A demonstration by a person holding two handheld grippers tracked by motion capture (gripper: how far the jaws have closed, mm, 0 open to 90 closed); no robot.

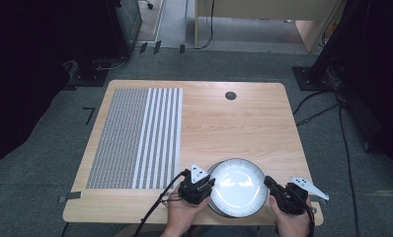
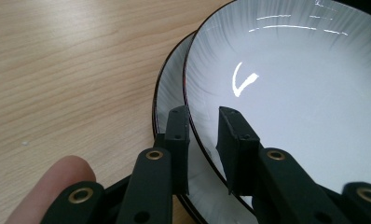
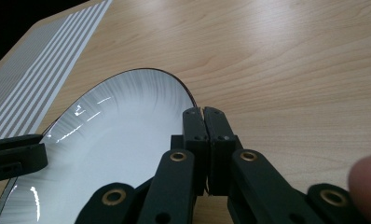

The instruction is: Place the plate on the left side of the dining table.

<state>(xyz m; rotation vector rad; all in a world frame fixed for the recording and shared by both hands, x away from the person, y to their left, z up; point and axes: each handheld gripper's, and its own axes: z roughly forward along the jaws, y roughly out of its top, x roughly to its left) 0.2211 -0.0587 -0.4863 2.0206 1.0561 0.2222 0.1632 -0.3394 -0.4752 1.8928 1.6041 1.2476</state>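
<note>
On our wooden table (image 1: 244, 123), our left gripper (image 2: 204, 140) straddles the upper plate's (image 2: 305, 107) rim, unclenched, while our right gripper (image 3: 203, 135) is clenched beside it.

I saw two stacked plates (image 1: 238, 187) on the table's (image 1: 234, 128) near edge, my left gripper (image 1: 198, 183) at their left rim, right gripper (image 1: 278, 190) at their right, a mat (image 1: 135, 138) farther left

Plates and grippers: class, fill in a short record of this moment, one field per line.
Surface: wooden table with a striped mat on its left part
Plates: upper plate stacked on a lower plate
Left gripper: jaws apart, astride the upper plate's rim
Right gripper: jaws together at the plate's edge; grip on the rim unclear
</note>
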